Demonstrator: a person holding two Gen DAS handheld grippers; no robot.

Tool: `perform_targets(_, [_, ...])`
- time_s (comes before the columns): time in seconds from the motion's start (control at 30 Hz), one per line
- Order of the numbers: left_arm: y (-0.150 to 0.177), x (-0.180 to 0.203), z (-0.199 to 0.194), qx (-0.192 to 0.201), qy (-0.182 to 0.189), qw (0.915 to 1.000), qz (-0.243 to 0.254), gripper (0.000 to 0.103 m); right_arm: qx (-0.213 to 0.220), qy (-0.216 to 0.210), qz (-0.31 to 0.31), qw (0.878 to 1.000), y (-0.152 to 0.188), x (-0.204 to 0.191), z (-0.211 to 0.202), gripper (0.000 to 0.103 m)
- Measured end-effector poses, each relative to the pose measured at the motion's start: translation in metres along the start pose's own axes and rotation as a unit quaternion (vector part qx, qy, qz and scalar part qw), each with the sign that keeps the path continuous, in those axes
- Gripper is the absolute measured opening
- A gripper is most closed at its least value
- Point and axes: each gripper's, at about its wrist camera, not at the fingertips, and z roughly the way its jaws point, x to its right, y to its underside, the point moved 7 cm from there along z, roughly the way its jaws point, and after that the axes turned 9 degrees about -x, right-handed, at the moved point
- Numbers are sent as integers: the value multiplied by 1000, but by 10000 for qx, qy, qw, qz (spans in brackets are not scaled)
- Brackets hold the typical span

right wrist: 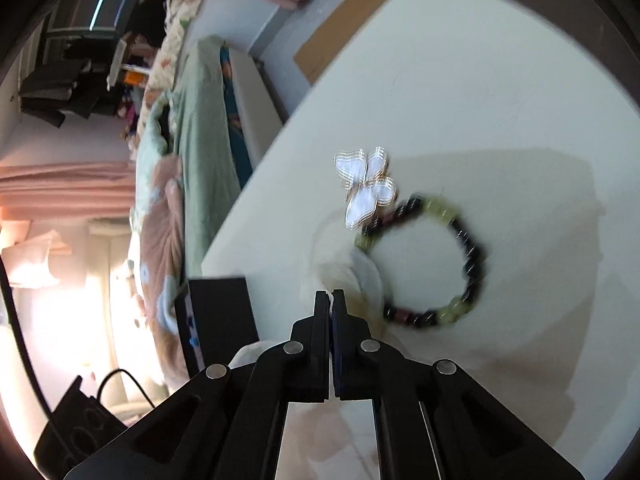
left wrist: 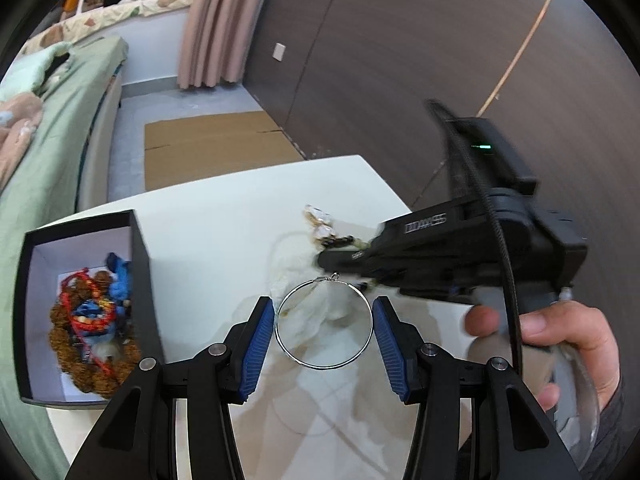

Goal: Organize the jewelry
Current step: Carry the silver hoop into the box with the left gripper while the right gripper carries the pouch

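Note:
A thin silver hoop (left wrist: pixel 324 322) lies on the white table (left wrist: pixel 224 232) over a white fluffy item (left wrist: pixel 316 304), between the blue pads of my open left gripper (left wrist: pixel 324 320). My right gripper (right wrist: pixel 331 296) is shut on a bit of the white fluffy item (right wrist: pixel 352 272); it reaches in from the right in the left wrist view (left wrist: pixel 324 260). Beyond it lie a green and black bead bracelet (right wrist: pixel 444 260) and a white butterfly clip (right wrist: pixel 366 188). A black box (left wrist: pixel 84 312) at the left holds red, brown and blue beaded jewelry (left wrist: pixel 94 316).
A bed with green bedding (left wrist: pixel 52 128) runs along the left of the table. Flat cardboard (left wrist: pixel 212 148) lies on the floor past the table's far edge. A dark wall panel (left wrist: pixel 400 40) stands behind. The black box shows in the right wrist view (right wrist: pixel 222 316).

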Motion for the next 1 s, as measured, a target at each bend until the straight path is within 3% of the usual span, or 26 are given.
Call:
perform_targets(0.3, [-7, -17, -19, 277, 46, 9994, -205, 52, 389, -331, -460, 9976, 1, -31, -24, 3])
perform_targets(0.47, [-7, -29, -28, 412, -168, 9986, -297, 52, 558, -601, -789, 9935, 5, -58, -29, 3])
perform_targets(0.73, [-12, -66, -58, 729, -599, 9936, -628, 52, 515, -1108, -1457, 9818, 25, -116, -16, 3])
perform_targets(1.0, [-16, -103, -79, 923, -751, 9874, -1040, 53, 435, -1372, -1903, 9711, 42, -153, 6, 3])
